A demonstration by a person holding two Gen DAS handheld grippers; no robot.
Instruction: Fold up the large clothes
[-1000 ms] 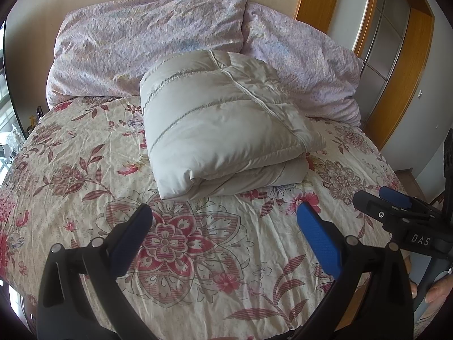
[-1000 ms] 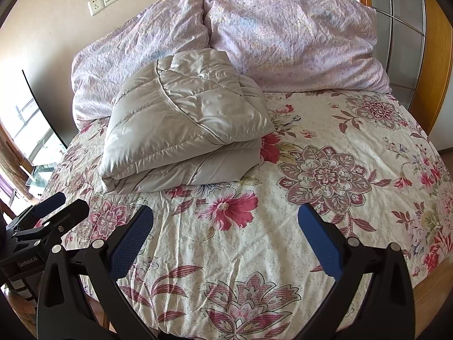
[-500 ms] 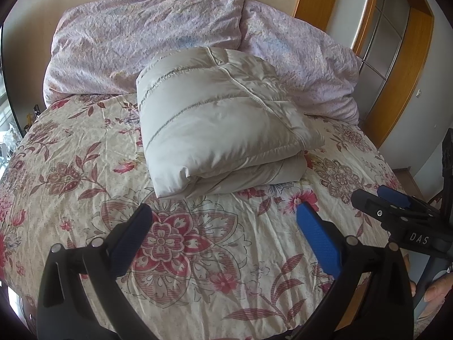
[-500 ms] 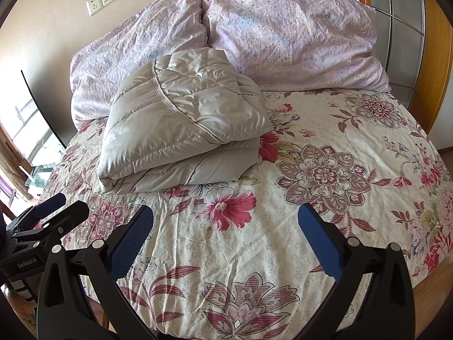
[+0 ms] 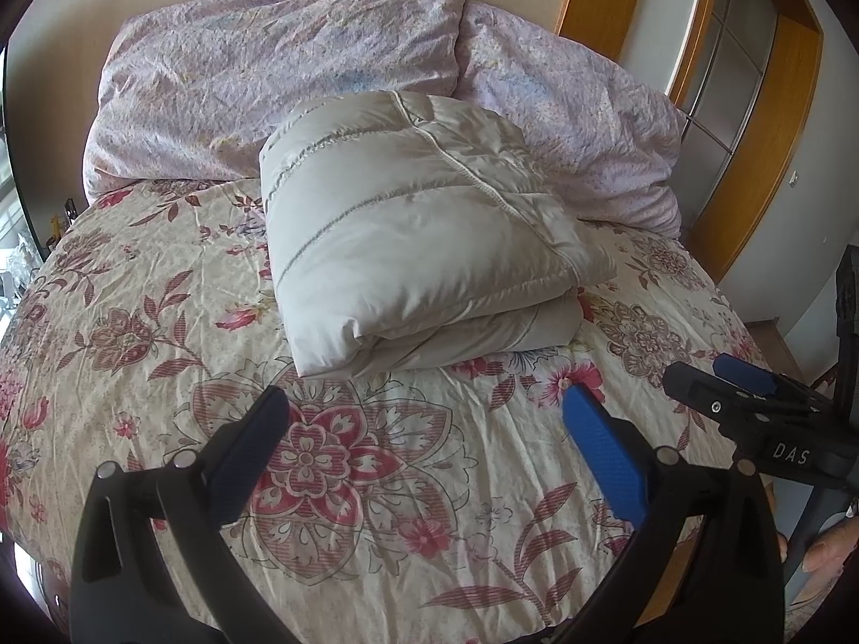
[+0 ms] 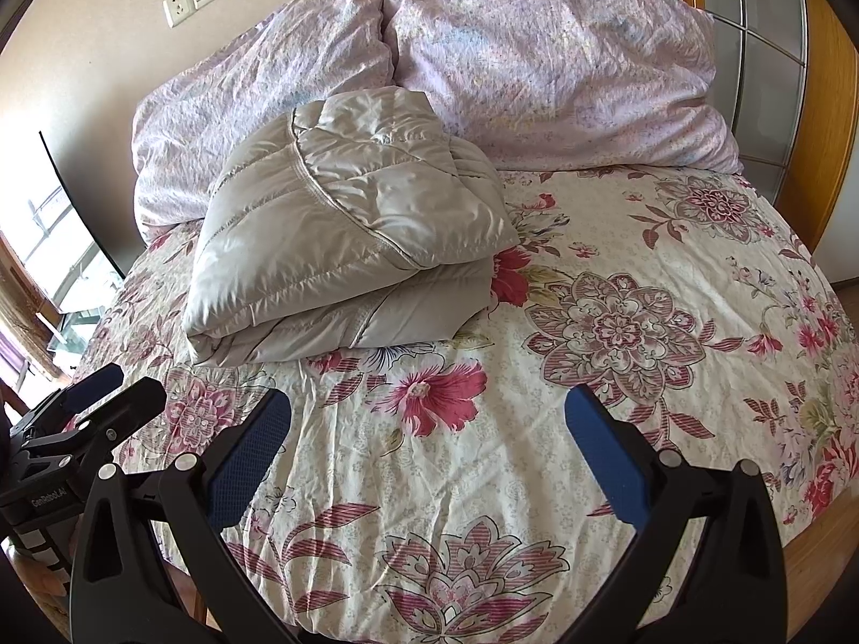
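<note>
A beige padded jacket [image 5: 413, 236] lies folded into a thick bundle on the flowered bed cover [image 5: 161, 322], near the pillows. It also shows in the right wrist view [image 6: 343, 247]. My left gripper [image 5: 424, 418] is open and empty, above the bed's near part, short of the jacket. My right gripper [image 6: 427, 418] is open and empty too, to the right of the left one and equally short of the jacket. The right gripper shows at the left wrist view's right edge [image 5: 751, 392]; the left gripper shows at the right wrist view's left edge [image 6: 91, 402].
Two lilac pillows [image 5: 279, 70] [image 6: 558, 64] lean on the wall behind the jacket. A wooden-framed wardrobe [image 5: 751, 80] stands right of the bed. A window [image 6: 48, 268] is on the left. A wall socket [image 6: 182, 5] sits above the pillows.
Both grippers have edged slightly toward the bed and jacket, which now sits a little lower in both views. Both stay open. The jacket has not moved.
</note>
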